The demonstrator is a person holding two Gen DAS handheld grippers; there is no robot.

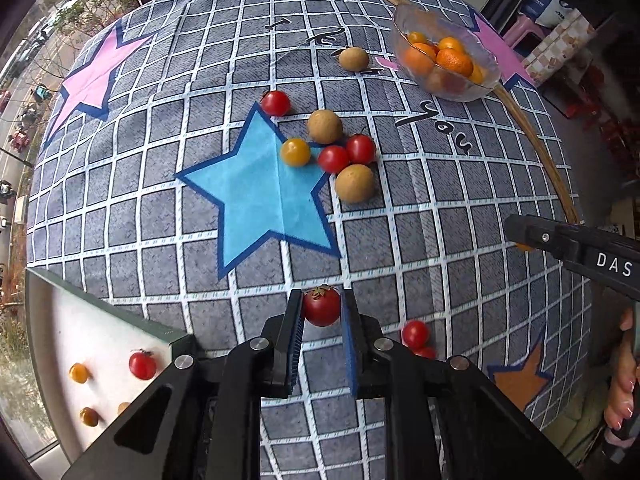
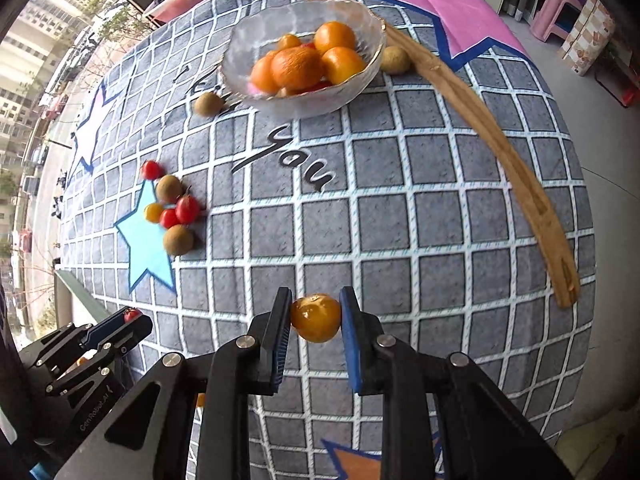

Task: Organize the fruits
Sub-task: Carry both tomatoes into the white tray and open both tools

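My left gripper (image 1: 322, 306) is shut on a red cherry tomato (image 1: 322, 307), held above the checked cloth. My right gripper (image 2: 315, 316) is shut on a yellow-orange cherry tomato (image 2: 316, 318). On the blue star (image 1: 256, 196) lies a cluster of red tomatoes (image 1: 334, 159), a yellow one (image 1: 295, 152) and brown round fruits (image 1: 354, 183). A glass bowl (image 1: 408, 20) at the back holds oranges (image 1: 454, 61). A white tray (image 1: 80, 328) at lower left carries a red tomato (image 1: 142, 365) and small yellow ones. The left gripper (image 2: 132, 318) also shows at the right wrist view's lower left.
Two more red tomatoes (image 1: 415, 334) lie just right of my left gripper. A long wooden strip (image 2: 500, 152) curves along the table's right side. A lone brown fruit (image 2: 394, 60) sits behind the bowl (image 2: 240, 52). A pink stool (image 2: 560, 4) and boxes stand beyond the table.
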